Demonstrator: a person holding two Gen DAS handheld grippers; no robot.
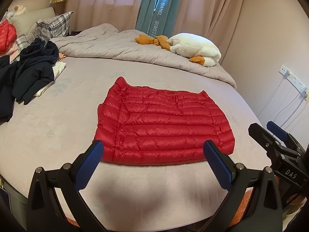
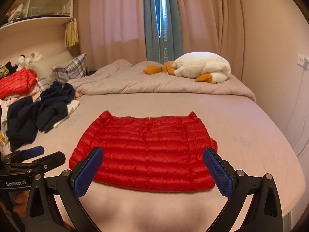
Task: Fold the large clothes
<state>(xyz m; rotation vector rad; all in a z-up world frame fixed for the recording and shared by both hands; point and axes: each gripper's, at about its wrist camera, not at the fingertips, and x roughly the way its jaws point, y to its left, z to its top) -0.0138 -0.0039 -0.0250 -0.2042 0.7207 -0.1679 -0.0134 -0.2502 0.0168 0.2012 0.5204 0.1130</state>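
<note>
Bed first, since it fills both views: a wide stretch of pale bedsheet gives me a flat surface to fold on, and I judge that is why the work sits here. Toward the far edge a grey duvet lies bunched, pushed clear of the folding area, with a white plush goose resting on it near the curtains.

At the left of the bed sits a heap of dark navy clothes, and beyond it another red garment atop a pile by the plaid pillow. I judge these are waiting their turn or already dealt with; I cannot say which.

In the middle of the sheet lies the red down jacket, flat, in a compact rectangle with the sleeves not showing, so it looks partly folded. Its near hem runs squarely across in front of me, which suits a lift from both near corners.

My left gripper hovers just short of that hem, fingers spread wide, touching nothing. My right gripper is likewise wide apart and empty, hanging over the near edge of the jacket. Each tool shows at the side of the other's view, so they sit close together, level with the hem.
</note>
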